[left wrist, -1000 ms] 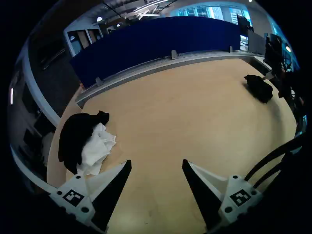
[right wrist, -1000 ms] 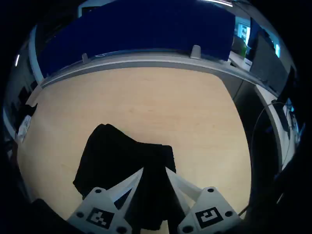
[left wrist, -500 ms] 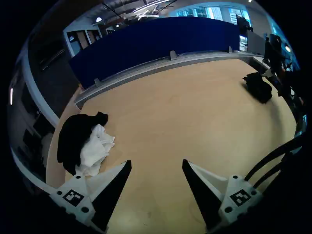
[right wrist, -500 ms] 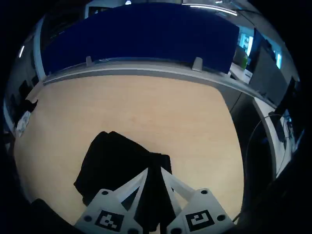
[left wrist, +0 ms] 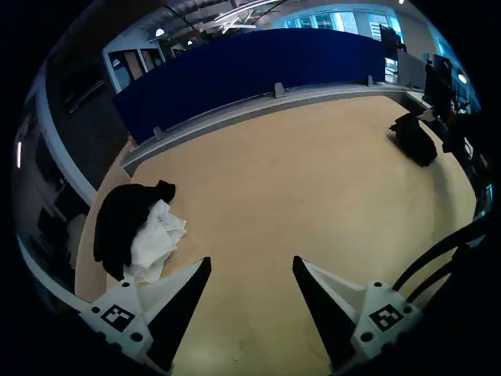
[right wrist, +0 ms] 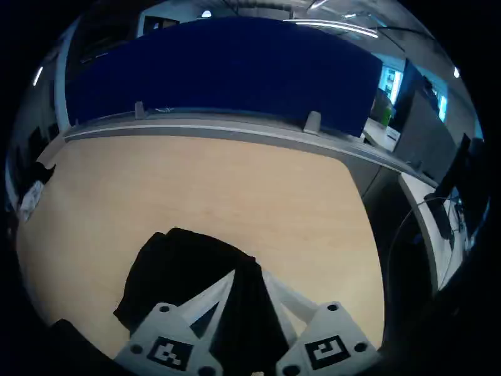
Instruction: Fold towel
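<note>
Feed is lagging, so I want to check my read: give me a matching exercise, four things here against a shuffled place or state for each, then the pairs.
Things:
1. left tongs
2. right tongs
3. white cloth
4. blue partition

Places or states:
A. along the far edge of the table
B. shut on the black towel
C. open above bare tabletop
D. heaped against a black cloth near the table's edge

Pairs: 1-C; 2-B; 3-D; 4-A
</note>
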